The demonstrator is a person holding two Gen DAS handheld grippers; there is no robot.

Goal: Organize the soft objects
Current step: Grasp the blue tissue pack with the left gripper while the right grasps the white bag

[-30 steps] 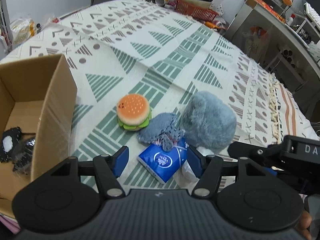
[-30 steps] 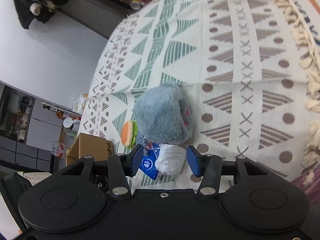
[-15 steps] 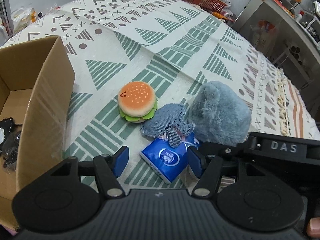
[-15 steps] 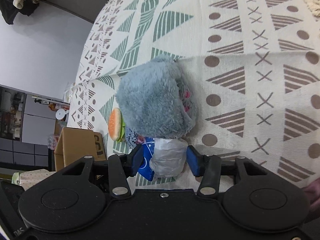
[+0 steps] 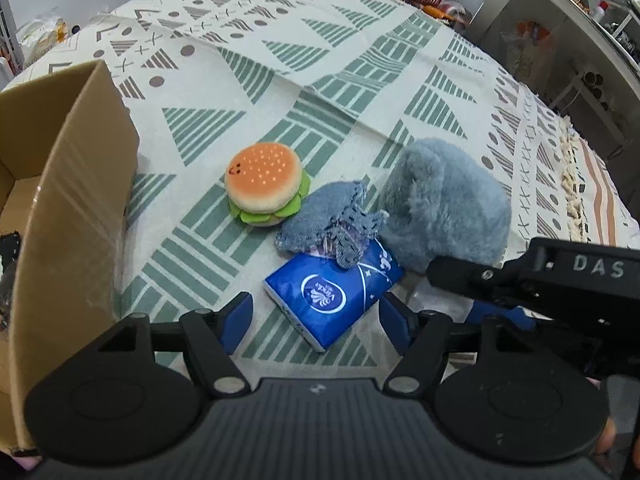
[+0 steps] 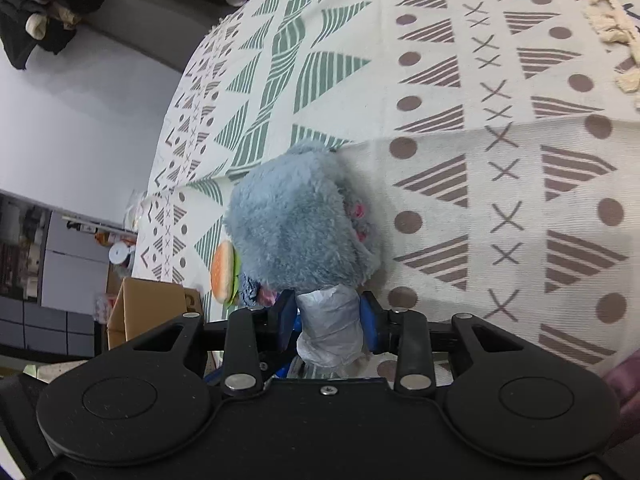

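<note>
I held the left gripper (image 5: pixel 316 318) low over the patterned tablecloth (image 5: pixel 328 60) with its fingers spread wide and nothing between them. A blue tissue pack (image 5: pixel 334 294) lay flat just ahead of that gap, at about 12 o'clock. A grey-blue cloth scrap (image 5: pixel 328 224) overlapped the pack's far edge. The burger plush (image 5: pixel 264 188) sat at 11 o'clock, just beside the scrap. The furry blue-grey plush (image 5: pixel 444 208) rested at 1 o'clock, touching the scrap. An open cardboard box (image 5: pixel 76 216) stood at 9 o'clock, apart from the toys.

The right gripper (image 6: pixel 329 320) had its fingers pressed against both sides of a white wrapped bundle (image 6: pixel 330 326). The bundle touched the near side of the furry plush; I judged it a plastic-wrapped pack, though the view was poor.
</note>
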